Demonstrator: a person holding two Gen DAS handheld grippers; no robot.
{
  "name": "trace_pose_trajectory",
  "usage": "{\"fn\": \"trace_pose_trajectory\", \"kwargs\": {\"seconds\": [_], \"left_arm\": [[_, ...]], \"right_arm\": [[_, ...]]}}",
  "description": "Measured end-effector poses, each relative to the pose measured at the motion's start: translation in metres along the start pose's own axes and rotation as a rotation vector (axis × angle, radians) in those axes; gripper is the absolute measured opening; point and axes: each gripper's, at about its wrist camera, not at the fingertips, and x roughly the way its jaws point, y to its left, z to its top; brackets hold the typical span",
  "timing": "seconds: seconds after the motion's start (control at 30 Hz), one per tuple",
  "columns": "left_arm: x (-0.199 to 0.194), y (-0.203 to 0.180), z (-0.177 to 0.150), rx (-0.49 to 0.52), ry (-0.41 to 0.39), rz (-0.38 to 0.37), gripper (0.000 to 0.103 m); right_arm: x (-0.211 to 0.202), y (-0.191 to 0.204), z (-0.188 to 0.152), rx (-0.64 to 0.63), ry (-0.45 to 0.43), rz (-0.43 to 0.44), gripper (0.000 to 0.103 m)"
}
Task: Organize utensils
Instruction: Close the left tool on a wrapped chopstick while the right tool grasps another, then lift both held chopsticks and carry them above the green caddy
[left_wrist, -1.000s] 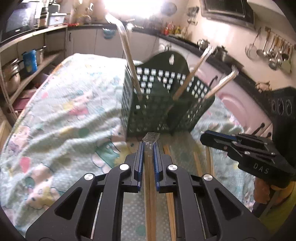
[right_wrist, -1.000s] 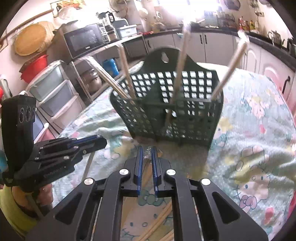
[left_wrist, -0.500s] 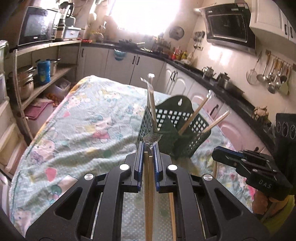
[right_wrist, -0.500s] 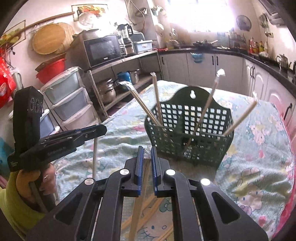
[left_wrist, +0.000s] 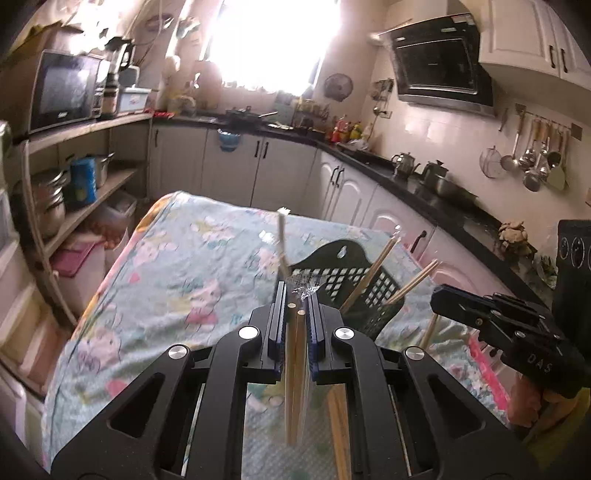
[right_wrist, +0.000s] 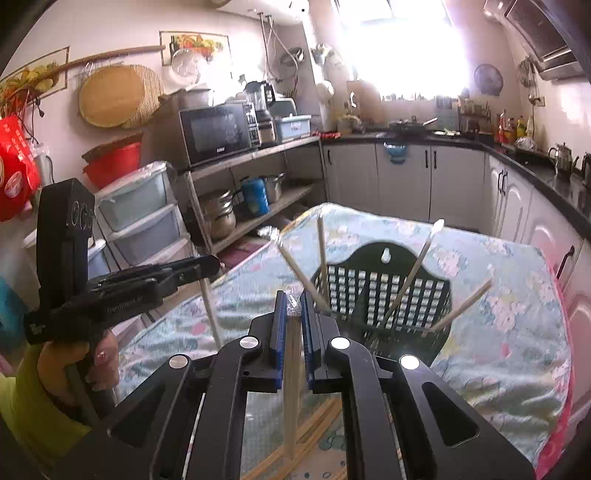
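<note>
A dark green perforated utensil basket (left_wrist: 364, 284) (right_wrist: 384, 291) stands on the cloth-covered table with several wrapped chopstick pairs (right_wrist: 412, 273) leaning in it. My left gripper (left_wrist: 297, 295) is shut on a wrapped pair of chopsticks (left_wrist: 295, 369) that hangs down, raised above and before the basket. My right gripper (right_wrist: 292, 302) is shut on another wrapped chopstick pair (right_wrist: 291, 387), also lifted, in front of the basket's left side. Each gripper shows in the other's view: the right one (left_wrist: 443, 295) and the left one (right_wrist: 210, 263), its chopsticks (right_wrist: 210, 314) hanging below it.
More chopsticks (left_wrist: 338, 424) (right_wrist: 306, 439) lie on the table below the grippers. The patterned cloth (left_wrist: 177, 266) drapes over the table edges. Shelves with pots (right_wrist: 236, 214) stand to the left, cabinets and counter (left_wrist: 424, 206) to the right and behind.
Both grippers have risen well above the table with their chopstick pairs; the basket now looks smaller and lower. Both stay shut.
</note>
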Motion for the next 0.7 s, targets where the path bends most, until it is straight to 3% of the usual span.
{"fn": "trace_pose_trajectory", "kwargs": {"seconds": [0.33, 0.7], "left_arm": [[0.007, -0.036, 0.043, 0.069, -0.058, -0.068, 0.004], [0.021, -0.070, 0.087, 0.129, -0.125, -0.091, 0.004]], "right_arm": [[-0.021, -0.019, 0.040, 0.003, -0.107, -0.054, 0.008], [-0.034, -0.045, 0.078, -0.013, -0.214, -0.151, 0.008]]}}
